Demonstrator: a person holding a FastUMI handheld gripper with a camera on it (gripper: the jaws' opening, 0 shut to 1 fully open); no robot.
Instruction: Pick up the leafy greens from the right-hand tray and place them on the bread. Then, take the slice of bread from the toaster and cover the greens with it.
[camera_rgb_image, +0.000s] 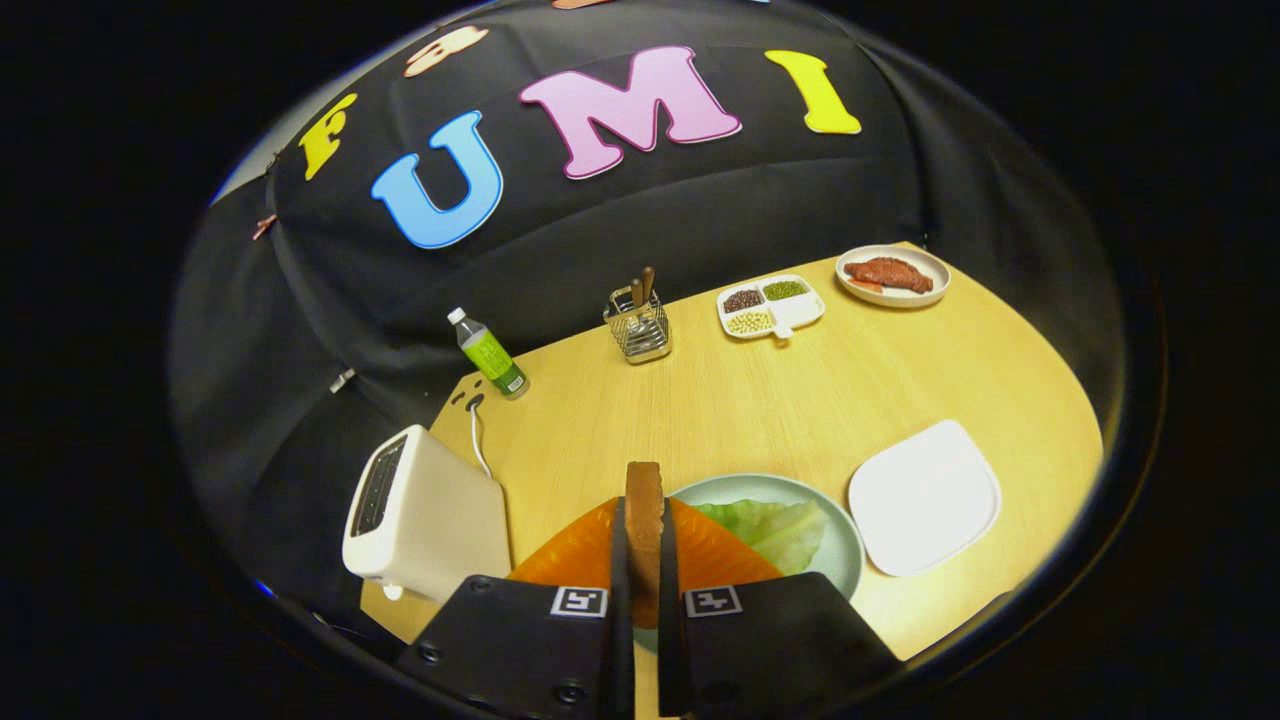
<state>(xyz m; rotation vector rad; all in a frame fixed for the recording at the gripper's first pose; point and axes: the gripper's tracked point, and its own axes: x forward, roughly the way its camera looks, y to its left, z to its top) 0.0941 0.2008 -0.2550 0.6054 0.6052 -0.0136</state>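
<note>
The toaster (425, 520) stands at the worktop's (800, 400) left edge, slots up, its cord (478, 440) running back toward the rear corner. Just behind it, near that corner, a bottle (490, 355) with a green label stands close to the cloth wall; the label's print is too small to read. To its right along the back edge sits a wire caddy (638, 325) with utensil handles poking out, then a divided dish (770, 305) of beans and grains, then a small plate (893, 275) with a piece of meat at the far right corner. Between this back row and the things in front, a broad stretch of bare wood lies open. In front, the hand-held gripper (645, 575) is pinched on a slice of bread (645, 520) held on edge, crust up, with both fingers pressed to its faces. Under and beyond the fingers lies a round plate (845, 560), holding an orange slab beside the leafy greens (775, 530) — the greens lie on the plate's right half, just right of the slice. Farther right a white square tray (925, 500) sits near the worktop's right edge — apart from the plate by a narrow gap. Square black-and-white markers sit on the gripper's body; no readable words there.
</note>
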